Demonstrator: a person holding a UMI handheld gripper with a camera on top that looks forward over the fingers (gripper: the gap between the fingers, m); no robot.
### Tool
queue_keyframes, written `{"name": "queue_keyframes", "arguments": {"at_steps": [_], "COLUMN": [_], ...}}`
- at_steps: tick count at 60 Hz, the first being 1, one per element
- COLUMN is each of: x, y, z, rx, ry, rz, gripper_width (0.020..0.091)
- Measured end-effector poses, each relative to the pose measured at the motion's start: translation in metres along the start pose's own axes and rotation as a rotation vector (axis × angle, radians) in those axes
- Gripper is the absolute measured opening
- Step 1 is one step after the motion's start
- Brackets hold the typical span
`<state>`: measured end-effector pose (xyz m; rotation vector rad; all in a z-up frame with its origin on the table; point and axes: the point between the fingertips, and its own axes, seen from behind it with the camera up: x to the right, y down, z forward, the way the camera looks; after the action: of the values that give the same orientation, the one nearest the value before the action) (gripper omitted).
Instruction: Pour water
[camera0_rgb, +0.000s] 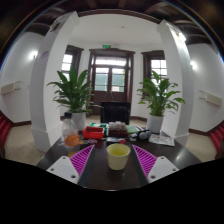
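**Approaching the pouring vessel: alignment and grasp**

Working from the present position, you have the gripper (118, 163) spread wide and holding nothing. A yellow-green cup (118, 155) stands on the dark table (100, 178) between the two fingers, with a clear gap at either side of it, so it rests on its own base. The pink pads (146, 160) face inward toward it.

Beyond the cup, further across the table, stand a clear bottle (69, 127) with an orange object at its foot, a red dish (94, 132) and a dark teapot-like vessel (140, 131). Which of these holds the water cannot be told from this view. Two potted plants (73, 92) flank a door at the far wall.

Judged from this layout, the step in hand is selecting and grasping a vessel.

1. Decide whether the cup is the receiver or the source. If it is the receiver, leave it standing and withdraw without brushing it.
2. If you grasp it, centre it between the pads before closing, so that both pads meet the wall together.
3. Close at mid-height, below the rim, to keep the cup upright.
4. Lift straight up before any tilt.
5. Keep clear of the crowded items behind, as a sideways swing could topple the bottle.
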<state>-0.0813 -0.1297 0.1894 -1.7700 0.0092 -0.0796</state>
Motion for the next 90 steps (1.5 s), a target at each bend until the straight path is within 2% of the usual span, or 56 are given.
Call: {"name": "queue_keyframes", "arguments": {"at_steps": [10, 11, 15, 42, 46, 49, 55, 61, 63, 64, 67, 68, 80, 83, 84, 90], "x": [-0.051, -0.04, -0.057, -0.076, -0.08, -0.077, -0.077, -0.081, -0.082, -0.083, -0.08, -0.083, -0.087, -0.086, -0.073, -0.079], "y": [0.0, -0.019, -0.008, -0.049, -0.048, -0.048, -0.053, -0.051, -0.052, -0.052, -0.065, -0.051, -0.045, -0.043, -0.059, -0.058], "z": [0.006, 0.011, 0.022, 0.145, 0.156, 0.163, 0.171, 0.18, 0.181, 0.181, 0.195, 0.182, 0.184, 0.184, 0.184, 0.174], "rx": [0.024, 0.029, 0.029, 0.037, 0.044, 0.06, 0.098, 0.139, 0.147, 0.15, 0.15, 0.152, 0.12, 0.095, 0.073, 0.058], "ry": [-0.147, -0.158, -0.192, -0.219, -0.221, -0.201, -0.204, -0.186, -0.19, -0.191, -0.196, -0.194, -0.196, -0.197, -0.21, -0.236], "rz": [0.056, 0.064, 0.077, 0.001, 0.017, 0.018, 0.031, 0.062, 0.056, 0.052, 0.036, 0.038, 0.067, 0.142, 0.17, 0.468], "gripper_width": [0.0739, 0.0739, 0.0737, 0.0734, 0.0699, 0.0512, 0.0482, 0.0393, 0.0387, 0.0358, 0.0355, 0.0355, 0.0353, 0.0354, 0.0356, 0.0353]}}
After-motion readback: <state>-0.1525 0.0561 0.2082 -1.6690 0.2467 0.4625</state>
